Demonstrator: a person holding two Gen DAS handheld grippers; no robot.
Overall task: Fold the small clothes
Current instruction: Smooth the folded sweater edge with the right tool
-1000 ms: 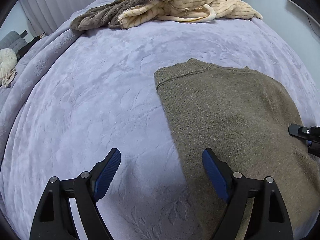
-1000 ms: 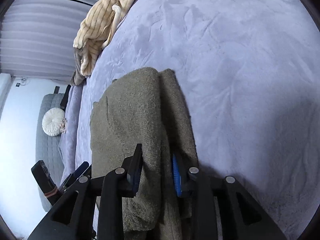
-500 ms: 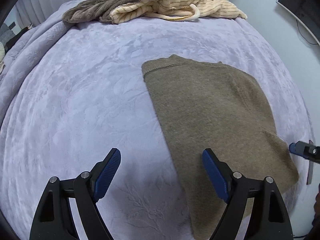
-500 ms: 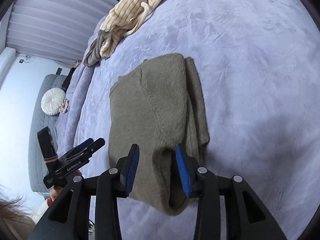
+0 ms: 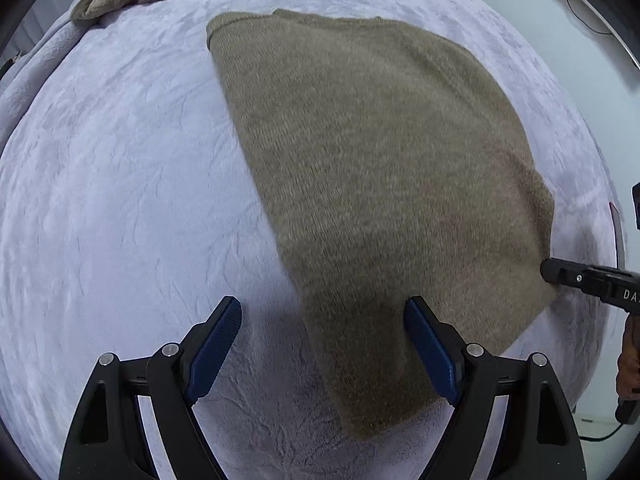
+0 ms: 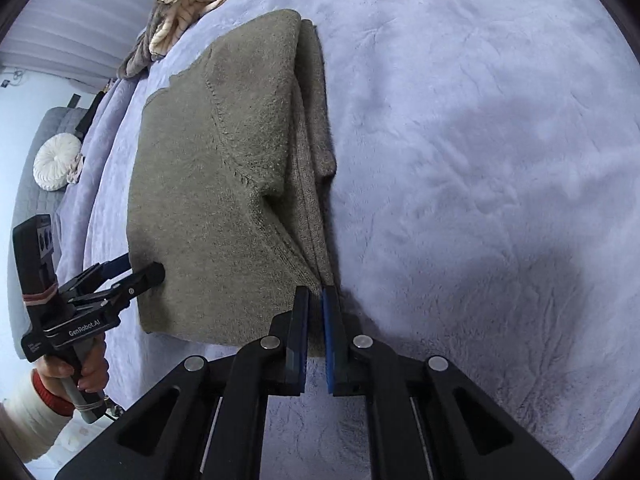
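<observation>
Soft, even daylight, no glare. Dim shadows pool on the bedspread [image 6: 460, 160] just ahead of the fingers. Fisheye bending darkens the corners; the knit blurs slightly.

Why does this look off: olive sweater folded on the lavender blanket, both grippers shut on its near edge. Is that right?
Not quite. Only the right gripper is shut on the sweater's near edge, as the right wrist view shows. The left gripper is open, with its fingers spread over the sweater's corner in the left wrist view. The sweater does lie folded on the lavender blanket.

Both wrist cameras look steeply down, close over the bed [image 5: 120, 160], sharing the olive sweater [image 5: 380, 160] mid-frame.
</observation>
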